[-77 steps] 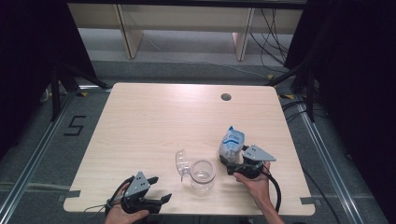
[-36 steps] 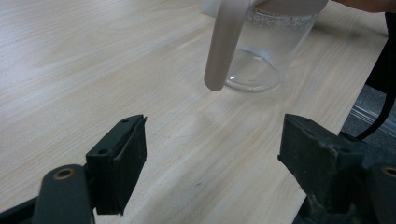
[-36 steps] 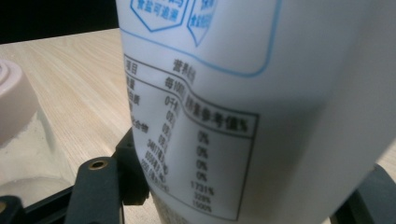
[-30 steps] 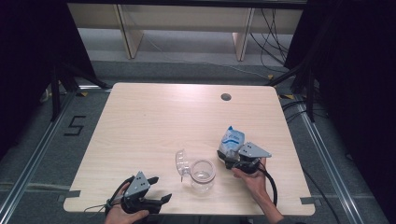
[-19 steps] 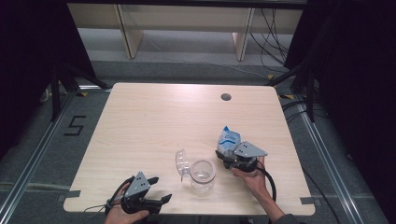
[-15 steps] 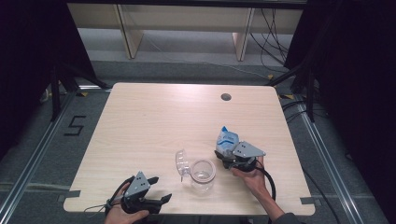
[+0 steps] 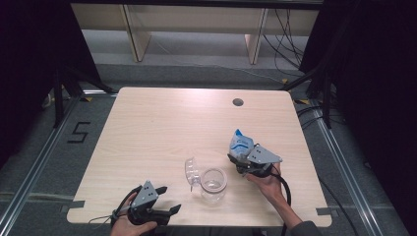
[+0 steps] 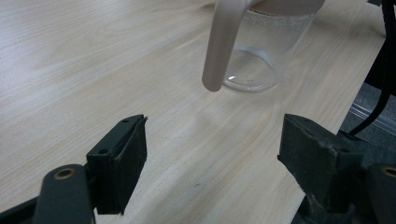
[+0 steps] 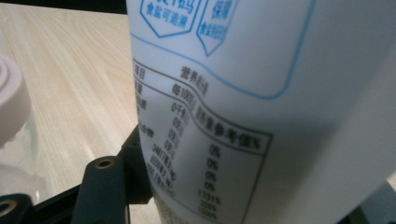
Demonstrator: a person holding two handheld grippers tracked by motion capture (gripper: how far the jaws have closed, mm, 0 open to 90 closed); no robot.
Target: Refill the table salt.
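**Right tongs grip a salt bag beside an open jar**

From the high view, a clear jar [image 7: 213, 184] stands on the table [image 7: 162, 128] near the middle of its near edge, with its flip lid [image 7: 190, 170] swung open on the jar's left side. Just right of the jar, the right gripper [image 7: 241, 160] holds a white and blue bag [image 7: 240, 145] off the tabletop, between the jar and the table's right edge. The bag rises from the jaws and leans toward the far edge. The left gripper [image 7: 164, 201] rests at the near edge, toward the left corner, well apart from the jar, with its jaws spread and nothing between them.

In the left gripper view, the two black jaws stand wide apart over bare wood. The jar [image 8: 261, 51] sits ahead of them near the table's edge, with its pale lid [image 8: 223, 44] hanging down in front of the glass.

In the right gripper view, the bag [image 9: 261, 107] stands close against the camera, its printed table of figures facing it. The jaws pinch the bag low down. The jar's pale rim [image 9: 11, 100] shows at the left.
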